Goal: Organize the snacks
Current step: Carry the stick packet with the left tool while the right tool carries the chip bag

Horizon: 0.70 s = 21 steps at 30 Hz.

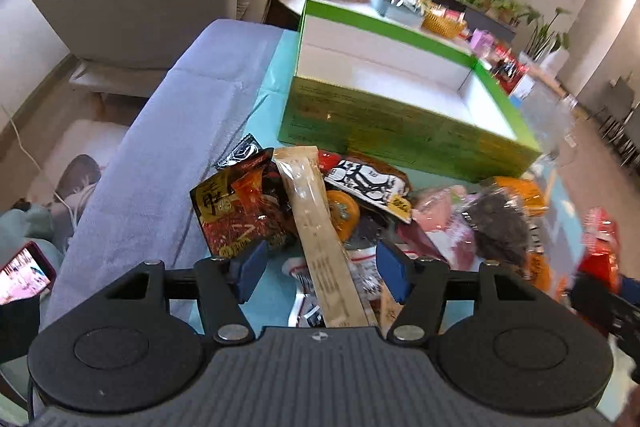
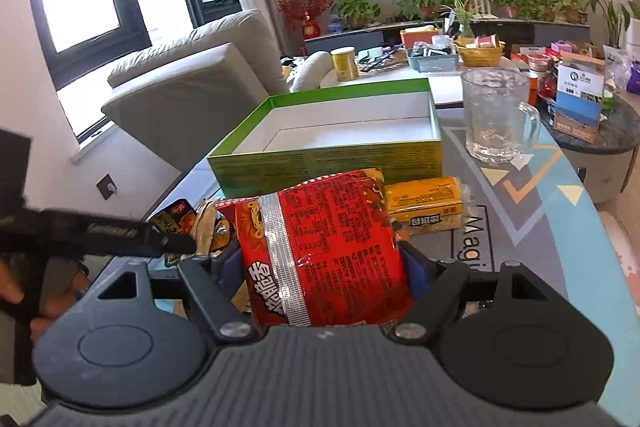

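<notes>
A pile of snack packets [image 1: 360,211] lies on the teal mat in front of an empty green box [image 1: 400,131] with a white inside. My left gripper [image 1: 320,267] is open above the pile, its blue pads either side of a long tan packet [image 1: 320,235], not touching it. My right gripper [image 2: 320,267] is shut on a large red noodle packet [image 2: 324,247], held in front of the green box [image 2: 328,155]. A yellow packet [image 2: 426,205] lies to its right. The left gripper's black body [image 2: 100,231] shows at the left.
A clear glass mug [image 2: 494,115] stands right of the box. A grey-blue cushion [image 1: 160,131] borders the mat on the left. A round table [image 2: 400,67] with a yellow can [image 2: 345,63], basket and boxes stands behind. A beige sofa [image 2: 192,87] is at the far left.
</notes>
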Each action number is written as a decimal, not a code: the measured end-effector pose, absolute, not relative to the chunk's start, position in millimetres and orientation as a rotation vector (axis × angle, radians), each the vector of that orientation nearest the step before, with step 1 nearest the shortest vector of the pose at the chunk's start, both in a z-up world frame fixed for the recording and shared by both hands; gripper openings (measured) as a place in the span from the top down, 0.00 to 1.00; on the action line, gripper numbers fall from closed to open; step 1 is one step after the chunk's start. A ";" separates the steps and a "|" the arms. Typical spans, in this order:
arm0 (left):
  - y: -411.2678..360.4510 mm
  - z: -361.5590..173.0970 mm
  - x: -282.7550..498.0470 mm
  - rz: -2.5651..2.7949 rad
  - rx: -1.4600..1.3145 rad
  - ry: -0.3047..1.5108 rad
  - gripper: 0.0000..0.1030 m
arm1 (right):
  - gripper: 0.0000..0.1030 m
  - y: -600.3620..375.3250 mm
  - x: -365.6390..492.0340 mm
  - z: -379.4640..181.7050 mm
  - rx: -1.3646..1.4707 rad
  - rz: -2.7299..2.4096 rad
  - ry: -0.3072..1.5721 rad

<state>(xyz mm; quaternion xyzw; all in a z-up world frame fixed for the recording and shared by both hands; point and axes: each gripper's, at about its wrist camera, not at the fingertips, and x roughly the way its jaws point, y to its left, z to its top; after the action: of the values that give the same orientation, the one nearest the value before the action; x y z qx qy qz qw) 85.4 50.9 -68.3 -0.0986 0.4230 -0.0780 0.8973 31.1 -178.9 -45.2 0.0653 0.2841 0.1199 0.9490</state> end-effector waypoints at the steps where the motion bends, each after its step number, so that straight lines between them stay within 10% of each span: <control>1: 48.6 -71.3 88.9 -0.161 -0.191 0.882 0.47 | 0.43 -178.3 31.1 -45.2 0.131 0.246 0.577; 7: 40.3 -77.2 85.1 -0.200 -0.071 0.859 0.80 | 0.43 -179.4 32.8 -48.0 0.149 0.228 0.593; 21: 34.2 -41.9 63.7 -0.260 -0.046 0.734 0.80 | 0.43 -183.2 34.2 -45.5 0.211 0.181 0.580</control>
<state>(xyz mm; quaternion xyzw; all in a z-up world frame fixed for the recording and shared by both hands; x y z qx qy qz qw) 63.7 34.2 -41.9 -0.0223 0.3577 -0.1268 0.9249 34.2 -183.2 -45.5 0.1038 0.2849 0.0889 0.9488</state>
